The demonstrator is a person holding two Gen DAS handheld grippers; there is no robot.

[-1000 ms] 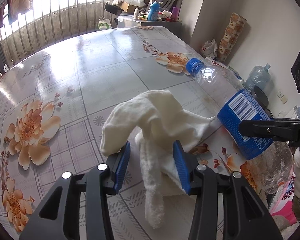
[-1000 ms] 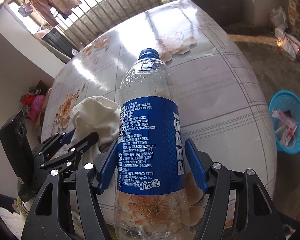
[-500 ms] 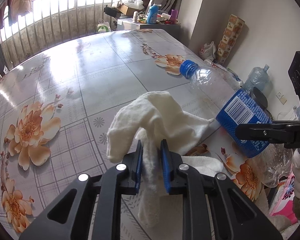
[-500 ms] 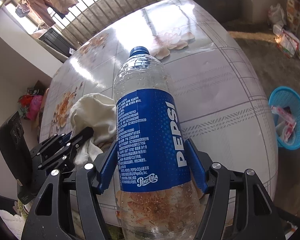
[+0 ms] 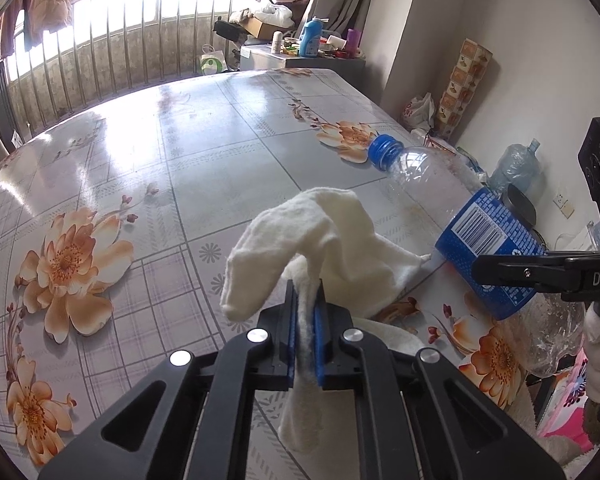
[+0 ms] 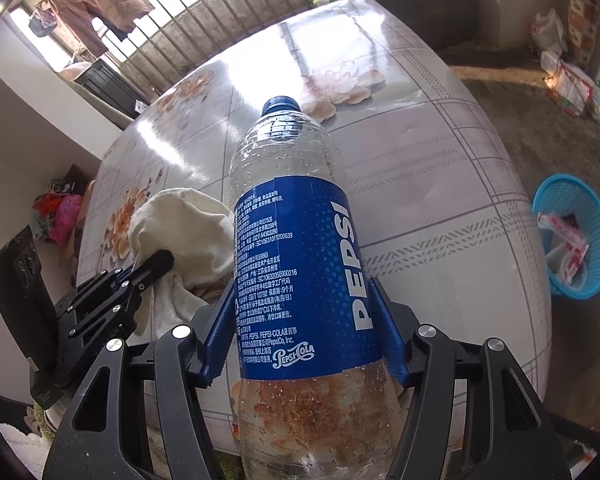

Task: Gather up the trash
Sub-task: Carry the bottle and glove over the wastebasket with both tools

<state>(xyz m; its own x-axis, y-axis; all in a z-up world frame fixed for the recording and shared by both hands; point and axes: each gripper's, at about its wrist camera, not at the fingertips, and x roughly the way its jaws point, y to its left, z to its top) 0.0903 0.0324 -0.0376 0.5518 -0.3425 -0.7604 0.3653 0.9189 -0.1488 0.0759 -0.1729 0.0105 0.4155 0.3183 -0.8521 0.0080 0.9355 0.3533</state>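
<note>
bottle: clear plastic Pepsi bottle with a blue label and blue cap [image 6: 296,280], empty as far as I can tell, sitting between the right gripper [image 6: 300,332] jaws, which are clamped on the label band from both sides
bottle axis: long axis runs straight away from the right jaws, cap end far, base end nearest the camera and hanging off the near edge of the glossy flower-print tabletop [image 6: 420,200]
cloth: crumpled cream-white cloth [image 5: 324,240], just left of the bottle on the tabletop
left gripper [image 5: 306,344]: jaws have just been closing and are now pinched together on a fold of the cloth
bin: blue plastic mesh basket [image 6: 572,236] on the floor, off to the right past the tabletop edge, already has wrappers in it
which hand is nearer: the right one, I'd say, so the bottle probably goes first
</note>
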